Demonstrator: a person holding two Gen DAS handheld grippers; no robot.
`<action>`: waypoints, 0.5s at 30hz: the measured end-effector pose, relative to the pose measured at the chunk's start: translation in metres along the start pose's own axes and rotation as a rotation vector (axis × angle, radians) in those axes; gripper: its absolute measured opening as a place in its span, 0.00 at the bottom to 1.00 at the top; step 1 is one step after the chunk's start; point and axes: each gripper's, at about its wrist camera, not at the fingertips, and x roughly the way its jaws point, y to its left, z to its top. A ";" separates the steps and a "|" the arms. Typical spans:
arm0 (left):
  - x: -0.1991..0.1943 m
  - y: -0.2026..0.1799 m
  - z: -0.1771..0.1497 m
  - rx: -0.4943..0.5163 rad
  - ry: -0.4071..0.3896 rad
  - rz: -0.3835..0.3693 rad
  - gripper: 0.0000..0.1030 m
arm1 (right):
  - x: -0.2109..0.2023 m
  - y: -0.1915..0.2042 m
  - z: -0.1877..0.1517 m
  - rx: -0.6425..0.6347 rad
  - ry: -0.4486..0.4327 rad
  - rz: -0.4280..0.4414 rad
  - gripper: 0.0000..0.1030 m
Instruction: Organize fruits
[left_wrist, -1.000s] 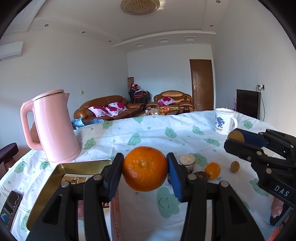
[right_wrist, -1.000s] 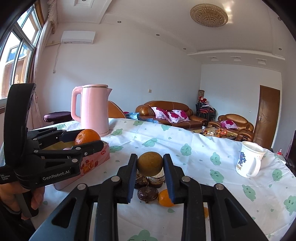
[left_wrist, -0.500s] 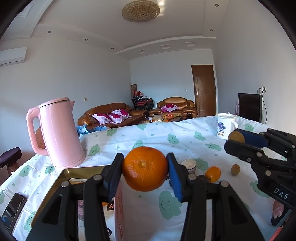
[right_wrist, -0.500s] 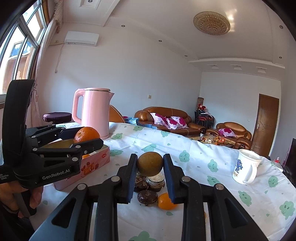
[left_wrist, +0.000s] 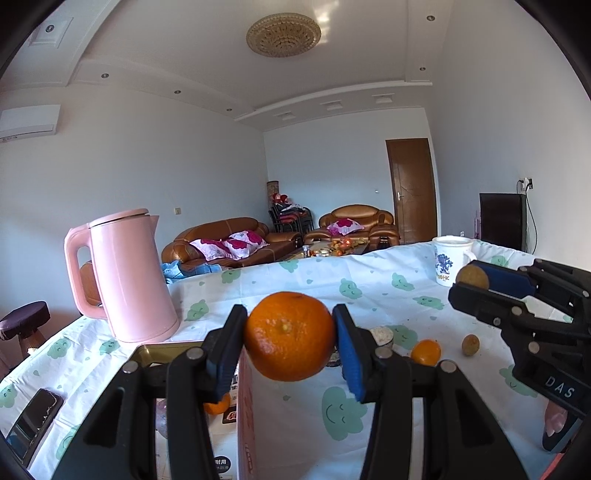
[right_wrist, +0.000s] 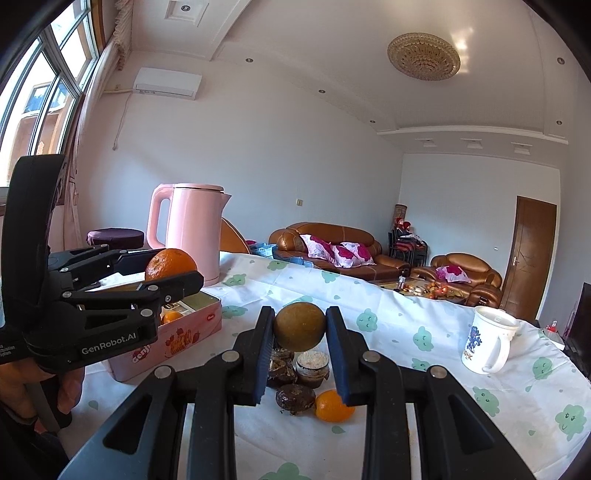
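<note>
My left gripper (left_wrist: 290, 336) is shut on a big orange (left_wrist: 289, 336) and holds it in the air above the right wall of the pink tin box (left_wrist: 245, 413). The same orange (right_wrist: 170, 264) shows over the pink tin box (right_wrist: 177, 338) in the right wrist view. A smaller orange (left_wrist: 217, 404) lies inside the box. My right gripper (right_wrist: 300, 331) is shut on a round brown fruit (right_wrist: 300, 331), held above the table. That brown fruit (left_wrist: 472, 277) appears at the right of the left wrist view. On the cloth lie a small orange (right_wrist: 332, 406) and another brown fruit (left_wrist: 470, 344).
A pink kettle (left_wrist: 125, 280) stands behind the box. Several dark cakes in cups (right_wrist: 295, 397) sit at mid table. A white mug (right_wrist: 487, 341) stands at the far right. A phone (left_wrist: 35, 419) lies at the left edge. A hand (right_wrist: 70, 384) holds the left gripper.
Both grippers tilted slightly, so the table and kettle slid lower in both views. The orange and the brown fruit stay gripped as before.
</note>
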 end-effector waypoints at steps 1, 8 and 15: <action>-0.001 0.000 0.001 -0.001 -0.004 0.001 0.48 | -0.001 0.000 0.000 -0.001 -0.004 0.001 0.29; -0.004 0.005 0.002 -0.006 -0.011 0.018 0.48 | 0.002 0.005 0.002 -0.002 -0.005 0.020 0.29; -0.006 0.015 0.004 -0.019 0.000 0.036 0.48 | 0.012 0.013 0.009 -0.011 0.009 0.062 0.29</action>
